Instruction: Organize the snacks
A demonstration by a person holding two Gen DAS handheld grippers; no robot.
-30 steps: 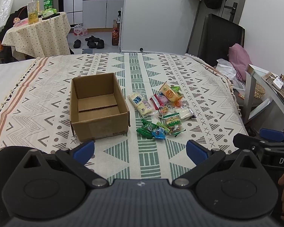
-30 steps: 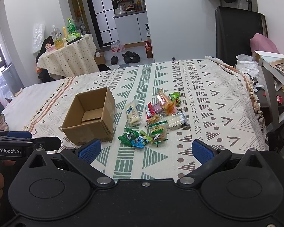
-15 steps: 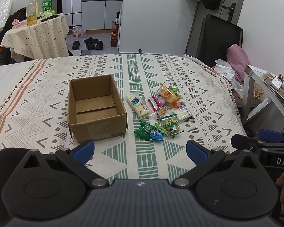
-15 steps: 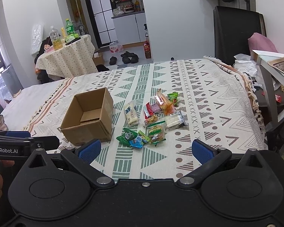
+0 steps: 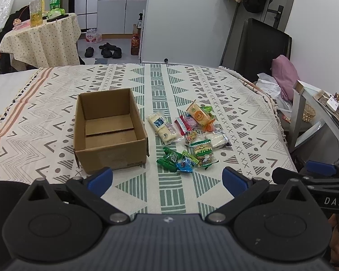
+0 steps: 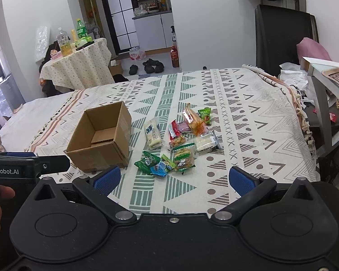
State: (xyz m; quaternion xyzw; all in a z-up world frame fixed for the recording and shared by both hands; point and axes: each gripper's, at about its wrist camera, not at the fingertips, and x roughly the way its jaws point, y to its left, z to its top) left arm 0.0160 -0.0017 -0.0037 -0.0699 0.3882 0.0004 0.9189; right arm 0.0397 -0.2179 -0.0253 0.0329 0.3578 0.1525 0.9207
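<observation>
An open, empty cardboard box [image 5: 109, 133] [image 6: 101, 139] stands on the patterned bedspread [image 5: 237, 103] [image 6: 248, 117]. Right of it lies a loose pile of snack packets: a white bar [image 5: 162, 128] [image 6: 153, 134], an orange packet [image 5: 198, 114] [image 6: 193, 118], a red-pink one [image 5: 185, 124], green and blue ones [image 5: 177, 160] [image 6: 156, 163]. My left gripper [image 5: 167, 179] is open and empty, held back from the box and snacks. My right gripper [image 6: 174, 177] is open and empty, just short of the green packets.
The bed's right edge drops to a grey side table [image 5: 305, 113] [image 6: 323, 94] and a pink cushion [image 5: 284, 76]. A cloth-covered round table with bottles [image 5: 40, 36] [image 6: 76, 61] stands far left. Shoes [image 5: 104, 50] lie on the floor beyond the bed.
Both grippers have moved slightly forward toward the box and snacks, which look a little larger and lower. Nothing on the bed has moved; both stay open.
</observation>
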